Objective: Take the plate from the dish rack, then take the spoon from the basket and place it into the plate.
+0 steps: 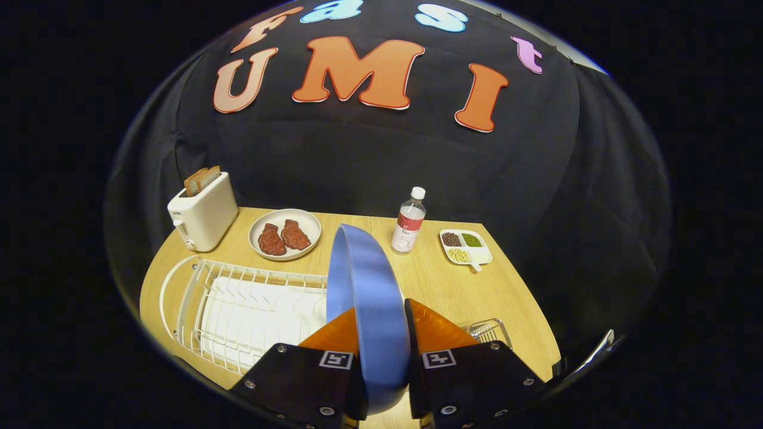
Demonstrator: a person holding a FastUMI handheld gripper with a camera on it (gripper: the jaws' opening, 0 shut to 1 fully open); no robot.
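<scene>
Single fisheye view rides on the hand-held gripper [381,351], looking forward along its fingers, raised above the near table [441,286] edge, angled slightly down, facing the booth's back wall.

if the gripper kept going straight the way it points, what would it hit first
Hedged, since depth is unclear: the gripper, shut on the blue plate, points between the plate of meat and the water bottle. Likely bare table first, then the booth's black wall.

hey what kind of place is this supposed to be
Likely a mock kitchen counter in a booth: a toaster with bread, a dish rack and a plate of meat share a wooden table. The gripper is shut on a blue plate.
</scene>
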